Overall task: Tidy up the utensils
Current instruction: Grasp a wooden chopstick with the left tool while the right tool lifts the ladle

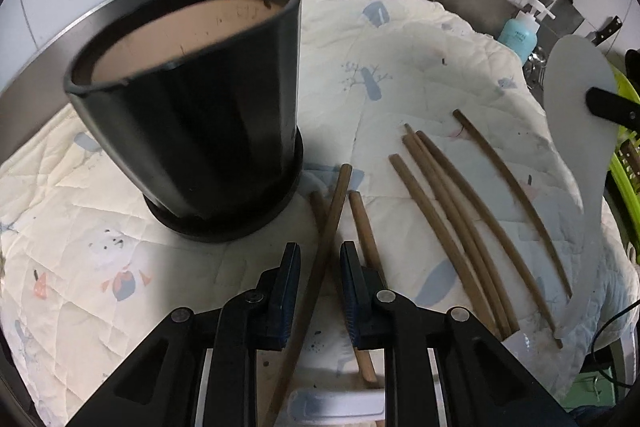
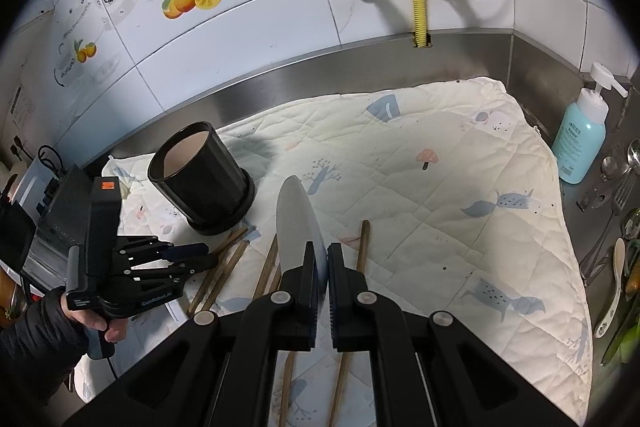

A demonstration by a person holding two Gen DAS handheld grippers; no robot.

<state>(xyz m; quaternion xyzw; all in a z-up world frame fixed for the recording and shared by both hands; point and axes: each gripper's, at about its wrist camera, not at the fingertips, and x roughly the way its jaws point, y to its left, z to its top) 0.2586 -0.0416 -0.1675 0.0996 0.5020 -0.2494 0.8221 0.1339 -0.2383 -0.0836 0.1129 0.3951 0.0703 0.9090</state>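
Left gripper point(image 1: 320, 267): jaws narrowly apart, one brown chopstick point(image 1: 326, 247) between them, pads not touching. Black pot point(image 1: 192, 115) just ahead-left. Right gripper point(image 2: 323, 259): clamped on white rice paddle point(image 2: 296, 215).

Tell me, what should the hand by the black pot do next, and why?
Probably close the left gripper a bit more onto the chopstick between its fingers, then lift. The stick sits in the gap with space still showing on both sides, and the empty black pot stands beside it.
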